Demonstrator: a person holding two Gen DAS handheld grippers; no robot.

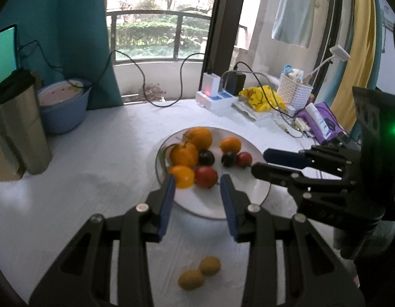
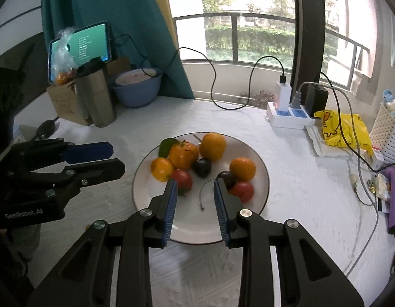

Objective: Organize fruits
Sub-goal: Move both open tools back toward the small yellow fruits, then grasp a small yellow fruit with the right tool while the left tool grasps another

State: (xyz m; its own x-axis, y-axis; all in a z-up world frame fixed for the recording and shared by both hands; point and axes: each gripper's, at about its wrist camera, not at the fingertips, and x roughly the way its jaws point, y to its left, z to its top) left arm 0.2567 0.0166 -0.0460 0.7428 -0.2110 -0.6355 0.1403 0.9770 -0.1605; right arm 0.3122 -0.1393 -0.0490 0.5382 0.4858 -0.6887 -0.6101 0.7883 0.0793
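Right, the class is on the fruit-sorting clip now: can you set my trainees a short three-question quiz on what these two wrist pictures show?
1. How many orange citrus fruits lie on the plate?
2. True or false: the two small yellow-green fruits lie on the plate.
3. What do the left gripper and the right gripper hold? A) an orange B) a tomato C) nothing

Key
1. Four.
2. False: they lie on the table, off the plate.
3. C: both pairs of jaws stand apart with nothing between them.
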